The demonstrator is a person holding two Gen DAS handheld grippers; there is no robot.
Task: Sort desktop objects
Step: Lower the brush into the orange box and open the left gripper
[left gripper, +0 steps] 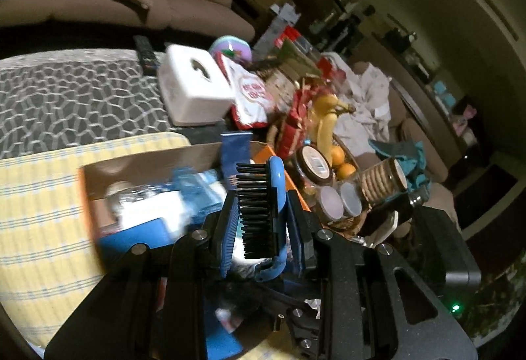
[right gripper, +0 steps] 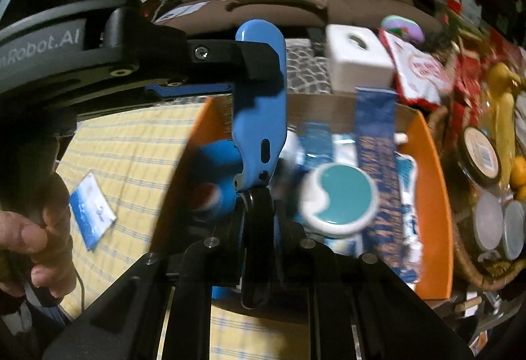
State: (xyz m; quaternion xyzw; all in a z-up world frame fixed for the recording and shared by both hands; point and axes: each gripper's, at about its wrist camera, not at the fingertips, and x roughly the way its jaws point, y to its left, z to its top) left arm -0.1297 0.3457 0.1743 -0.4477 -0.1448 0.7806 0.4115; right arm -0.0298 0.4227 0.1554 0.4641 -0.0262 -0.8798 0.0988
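Note:
A blue folding hairbrush (left gripper: pixel 263 212) with black bristles is gripped from both ends above an orange box (right gripper: pixel 430 179). My left gripper (left gripper: pixel 259 199) is shut on its bristled head, one blue pad on each side. In the right wrist view the brush's blue back (right gripper: pixel 259 103) stands upright, and my right gripper (right gripper: pixel 259 222) is shut on its black lower end. The left gripper (right gripper: pixel 256 64) reaches in from the left there and clamps the top of the brush. The box holds a Pepsi can (right gripper: pixel 210 192), a round teal and white tin (right gripper: pixel 338 199) and several blue packets.
A white tissue box (left gripper: pixel 194 87) and a red and white pouch (left gripper: pixel 250 93) lie behind the orange box (left gripper: pixel 83 192). A wicker basket (right gripper: pixel 473 268) with jars, bananas and oranges stands to the right. A yellow checked cloth (right gripper: pixel 131 149) carries a blue packet (right gripper: pixel 92 208). A hand (right gripper: pixel 36 228) holds the left gripper.

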